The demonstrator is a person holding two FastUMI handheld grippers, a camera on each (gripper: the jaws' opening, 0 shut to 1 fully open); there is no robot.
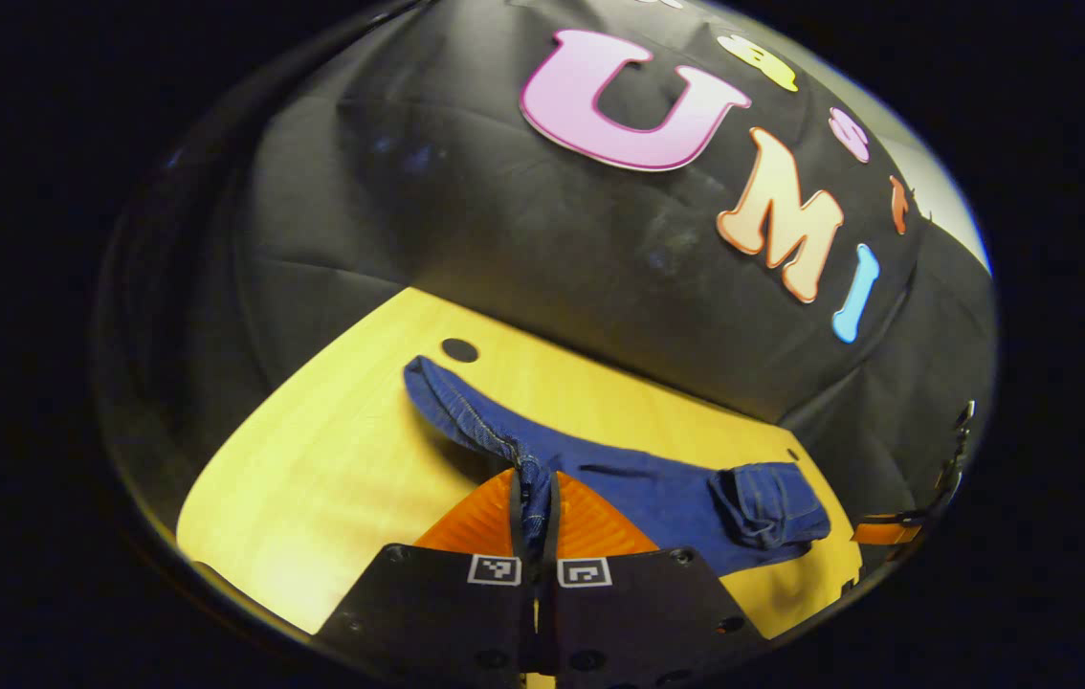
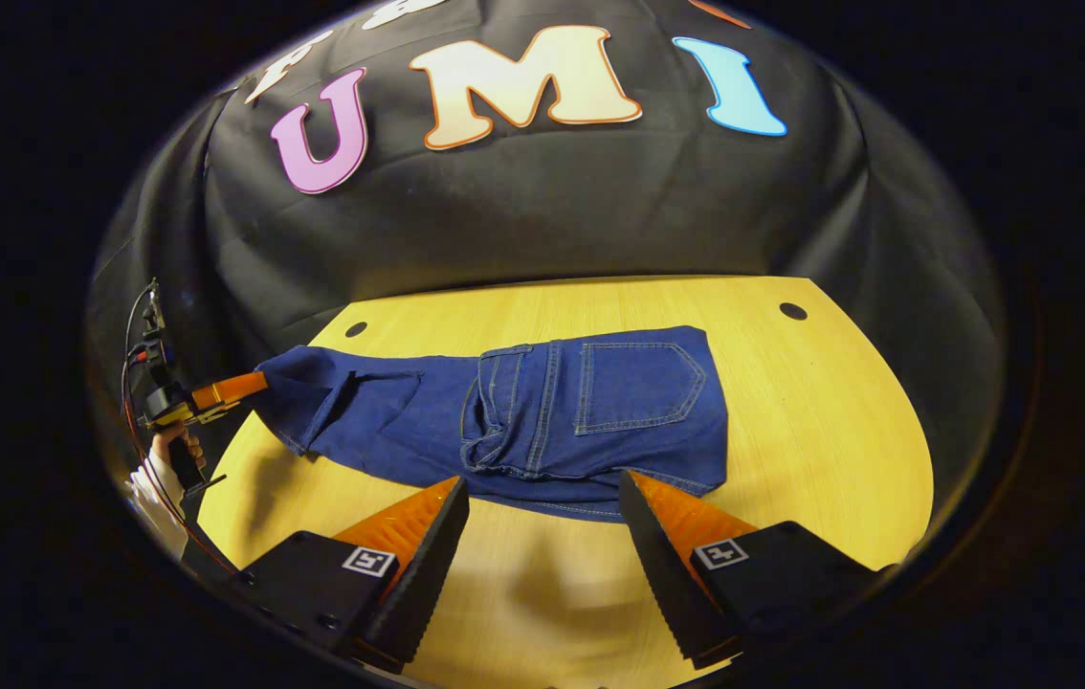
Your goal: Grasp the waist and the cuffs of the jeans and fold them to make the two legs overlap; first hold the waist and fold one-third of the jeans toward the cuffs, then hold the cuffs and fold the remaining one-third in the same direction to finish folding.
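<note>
Dark blue jeans [image 2: 523,411] lie across the yellow wooden table [image 2: 820,421], legs overlapped. The waist part with a back pocket [image 2: 638,383] is folded over the middle. In the left gripper view my left gripper [image 1: 535,478] is shut on the jeans [image 1: 638,488] at the cuff end, the denim pinched between its orange fingers and lifted off the table. In the right gripper view that left gripper [image 2: 217,390] holds the jeans' left end. My right gripper [image 2: 542,483] stands open just in front of the folded waist's near edge, nothing between its fingers.
The table has round holes [image 2: 792,311] [image 2: 356,328] near its far corners. A hand [image 2: 165,459] with a white sleeve holds the left gripper's handle past the table's left edge. The black cloth wall rises behind the table.
</note>
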